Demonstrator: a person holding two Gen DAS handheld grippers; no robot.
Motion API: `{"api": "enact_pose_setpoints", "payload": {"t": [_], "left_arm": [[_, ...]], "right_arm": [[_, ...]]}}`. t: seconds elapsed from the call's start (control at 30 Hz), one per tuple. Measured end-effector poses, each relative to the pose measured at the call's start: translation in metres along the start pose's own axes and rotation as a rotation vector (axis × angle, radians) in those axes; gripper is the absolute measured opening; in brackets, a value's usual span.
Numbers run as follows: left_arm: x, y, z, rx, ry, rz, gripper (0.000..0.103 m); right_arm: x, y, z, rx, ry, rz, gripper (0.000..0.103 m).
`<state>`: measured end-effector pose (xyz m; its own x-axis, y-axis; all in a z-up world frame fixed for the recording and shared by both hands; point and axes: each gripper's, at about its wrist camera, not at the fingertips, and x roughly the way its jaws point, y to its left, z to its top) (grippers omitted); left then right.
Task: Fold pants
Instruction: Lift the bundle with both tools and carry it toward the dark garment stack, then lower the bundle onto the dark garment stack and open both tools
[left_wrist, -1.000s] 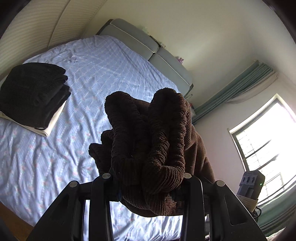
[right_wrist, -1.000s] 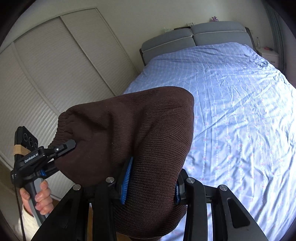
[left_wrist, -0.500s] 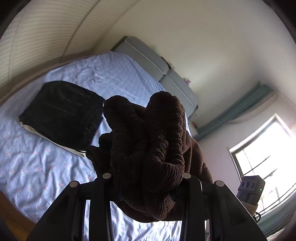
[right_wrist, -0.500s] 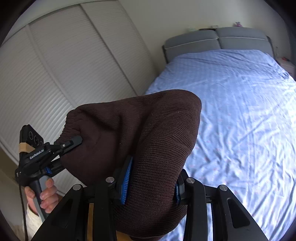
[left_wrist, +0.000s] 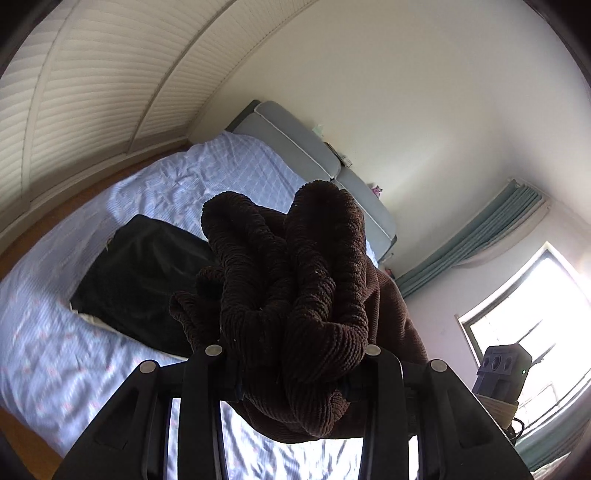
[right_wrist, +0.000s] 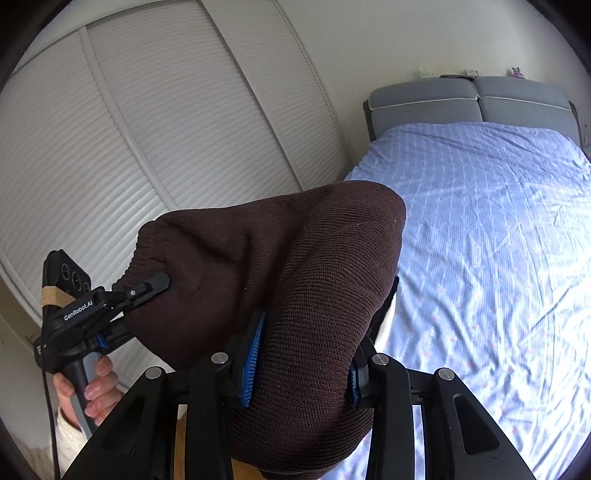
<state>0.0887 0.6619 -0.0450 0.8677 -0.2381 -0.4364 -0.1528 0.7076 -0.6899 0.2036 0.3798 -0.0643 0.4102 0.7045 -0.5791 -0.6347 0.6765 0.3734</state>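
You have the brown knit pants lifted off the bed, strung between your two grippers. Your right gripper pinches a thick roll of the fabric between its blue pads; your left gripper is clamped on a bunched, gathered wad that looks like the elastic waistband. In the right wrist view you can see that left tool gripping the gathered edge, your left hand wrapped round its handle.

Both grips look bulky, so the cloth is likely doubled over inside them. Before you lay anything down, draw the grippers apart until the span between them goes taut and hangs flat; a sagging middle will probably crease when it lands. Keep both grips level so the edge stays straight.

Aim for the open stretch of blue sheet, well clear of the folded black garment lying on the bed in the left wrist view. Lower the hanging part first, then drag gently to smooth it. How much fabric hangs below cannot be seen.
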Motion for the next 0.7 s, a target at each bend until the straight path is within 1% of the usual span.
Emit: {"api": "enact_pose_setpoints", "payload": {"t": [0.07,0.23,0.43,0.57,0.63,0.7], "left_arm": [[0.001,0.014,0.018,0.019,0.011,-0.003,0.034],[0.010,0.046,0.064,0.026,0.027,-0.008,0.034],[0.037,0.082,0.111,0.029,0.054,-0.002,0.034],[0.070,0.106,0.129,0.012,0.093,0.000,0.034],[0.088,0.122,0.134,-0.012,0.123,-0.010,0.034],[0.107,0.134,0.137,-0.022,0.162,-0.004,0.034]], "right_arm": [[0.009,0.013,0.000,0.003,-0.004,-0.016,0.037],[0.049,0.037,0.028,0.039,-0.008,-0.015,0.037],[0.104,0.039,0.057,0.051,0.004,-0.017,0.037],[0.140,0.037,0.072,0.050,0.016,-0.036,0.037],[0.158,0.032,0.079,0.055,0.033,-0.053,0.037],[0.174,0.023,0.082,0.061,0.054,-0.073,0.037]]}}
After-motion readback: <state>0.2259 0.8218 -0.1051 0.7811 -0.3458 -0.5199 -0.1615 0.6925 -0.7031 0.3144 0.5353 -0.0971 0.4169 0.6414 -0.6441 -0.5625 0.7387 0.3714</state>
